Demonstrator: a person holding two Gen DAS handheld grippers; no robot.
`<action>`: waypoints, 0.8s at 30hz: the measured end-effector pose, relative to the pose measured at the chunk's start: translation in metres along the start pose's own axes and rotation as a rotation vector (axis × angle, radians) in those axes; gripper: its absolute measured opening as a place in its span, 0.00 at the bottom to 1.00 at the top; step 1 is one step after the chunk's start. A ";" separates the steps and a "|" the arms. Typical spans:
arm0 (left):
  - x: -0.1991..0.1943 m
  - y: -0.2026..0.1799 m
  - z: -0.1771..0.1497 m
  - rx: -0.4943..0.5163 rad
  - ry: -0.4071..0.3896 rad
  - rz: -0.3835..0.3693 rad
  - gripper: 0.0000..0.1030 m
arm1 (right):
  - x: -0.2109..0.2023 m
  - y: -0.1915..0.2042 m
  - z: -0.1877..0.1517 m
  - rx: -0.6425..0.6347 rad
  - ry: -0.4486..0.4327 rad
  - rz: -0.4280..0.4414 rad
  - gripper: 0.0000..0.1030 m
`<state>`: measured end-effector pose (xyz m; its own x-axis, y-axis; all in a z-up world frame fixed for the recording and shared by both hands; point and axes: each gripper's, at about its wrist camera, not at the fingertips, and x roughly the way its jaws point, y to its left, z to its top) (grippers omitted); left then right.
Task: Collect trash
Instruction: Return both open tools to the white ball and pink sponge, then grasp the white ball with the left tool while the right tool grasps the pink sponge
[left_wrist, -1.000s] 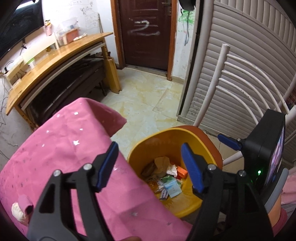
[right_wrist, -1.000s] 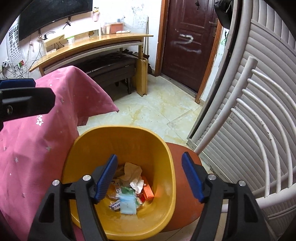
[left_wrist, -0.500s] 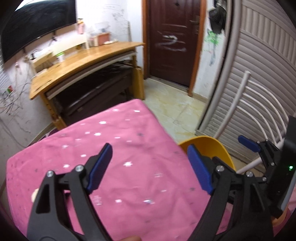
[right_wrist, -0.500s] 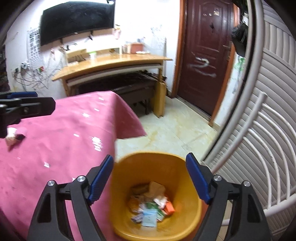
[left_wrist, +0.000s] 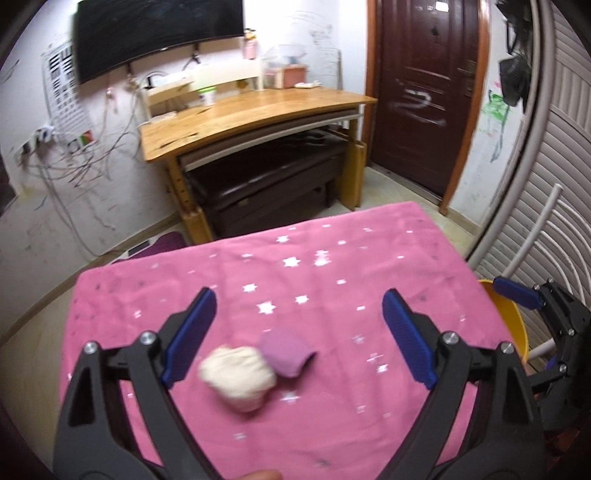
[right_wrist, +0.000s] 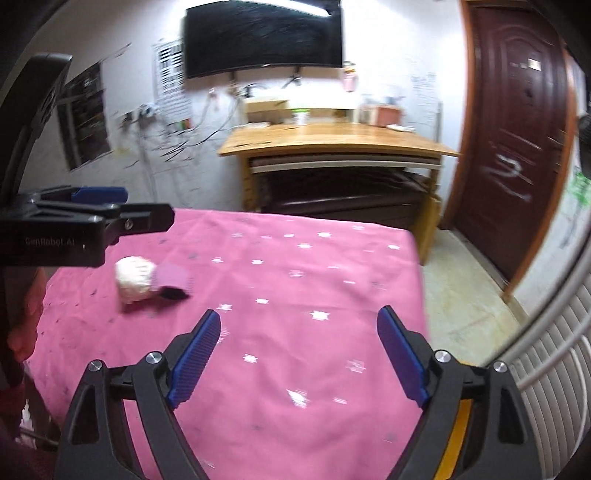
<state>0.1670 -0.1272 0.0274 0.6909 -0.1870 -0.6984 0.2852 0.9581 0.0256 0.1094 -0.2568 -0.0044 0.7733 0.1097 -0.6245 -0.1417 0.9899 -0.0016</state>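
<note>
A crumpled cream-white wad (left_wrist: 239, 376) and a purple paper cup (left_wrist: 287, 352) on its side lie touching on the pink star-print tablecloth (left_wrist: 332, 266). My left gripper (left_wrist: 297, 338) hovers over them, its jaws opening wide, with both pieces below the gap and untouched. In the right wrist view the wad (right_wrist: 133, 278) and cup (right_wrist: 173, 277) sit far left. My right gripper (right_wrist: 299, 356) hangs over bare cloth, jaws opening, nothing between them. The yellow bin (left_wrist: 511, 325) shows only as a rim at the table's right edge, and again as the bin (right_wrist: 456, 439) behind my right finger.
A wooden desk (left_wrist: 255, 110) with a dark bench under it stands against the far wall, below a wall screen (left_wrist: 159, 33). A brown door (left_wrist: 428, 92) is at the back right. White chair bars (left_wrist: 532, 243) and a slatted shutter (left_wrist: 554, 177) flank the right side.
Both views swung left from the yellow bin and its trash to the pink table top. The wad and purple cup came into view. Both grippers' jaws spread wider.
</note>
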 end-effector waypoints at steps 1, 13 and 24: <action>-0.001 0.006 -0.002 -0.006 0.001 0.003 0.86 | 0.004 0.006 0.003 -0.007 0.007 0.006 0.78; 0.010 0.058 -0.031 -0.085 0.073 0.010 0.89 | 0.046 0.057 0.016 -0.057 0.085 0.098 0.78; 0.042 0.068 -0.052 -0.089 0.183 -0.054 0.74 | 0.062 0.061 0.020 -0.056 0.119 0.075 0.78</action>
<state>0.1804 -0.0589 -0.0373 0.5419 -0.2041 -0.8153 0.2532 0.9646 -0.0732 0.1608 -0.1880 -0.0276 0.6809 0.1679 -0.7129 -0.2327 0.9725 0.0069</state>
